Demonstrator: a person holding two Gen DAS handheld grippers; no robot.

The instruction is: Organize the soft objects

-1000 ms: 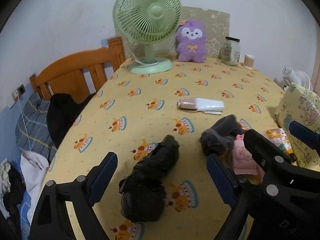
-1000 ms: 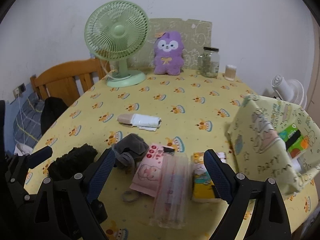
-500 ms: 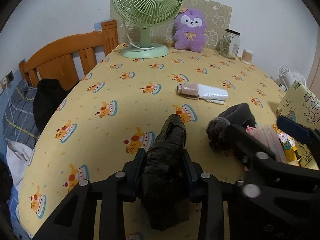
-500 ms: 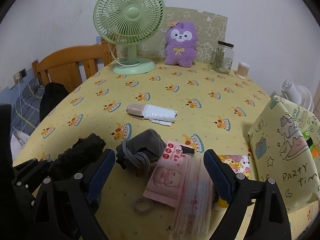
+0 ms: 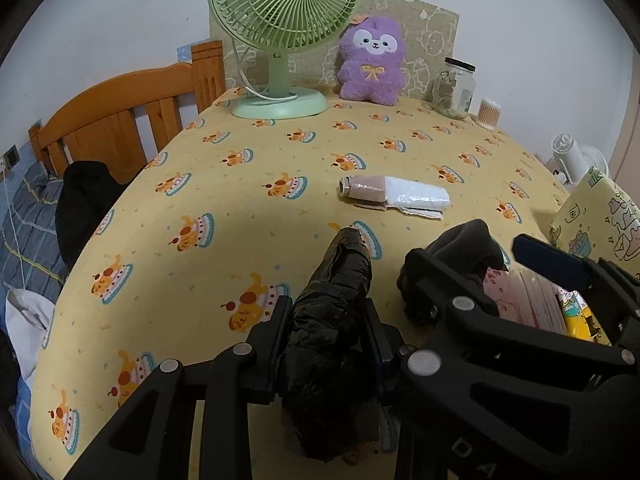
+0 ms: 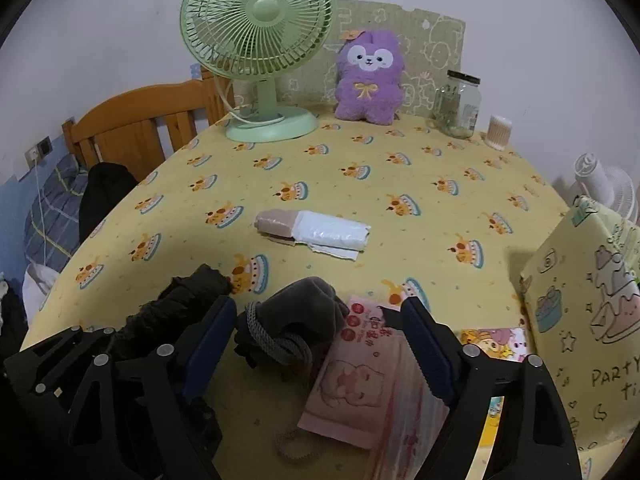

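Note:
A black crinkled bundle (image 5: 340,280) lies lengthwise on the yellow tablecloth (image 5: 240,208), and my left gripper (image 5: 326,332) is shut on its near half. The bundle's far end also shows in the right wrist view (image 6: 192,292). Just to its right sits a dark grey drawstring pouch (image 6: 304,312), leaning on a pink wipes pack (image 6: 352,376). My right gripper (image 6: 320,332) straddles both of them. Its jaws are closing, but the pads stand a little apart from the pouch. The left wrist view shows the right gripper (image 5: 492,268) around the pouch (image 5: 464,244).
A beige-and-white roll (image 6: 312,232) lies mid-table. Along the back stand a green fan (image 6: 260,40), a purple plush (image 6: 368,76), a glass jar (image 6: 458,104) and a swab tub (image 6: 498,130). A yellow gift bag (image 6: 580,300) stands right; a wooden bed frame (image 5: 120,120) is left.
My left gripper has shut on the black bundle, which it earlier straddled open. My right gripper has moved forward and down over the grey pouch, and its fingers have drawn closer together.

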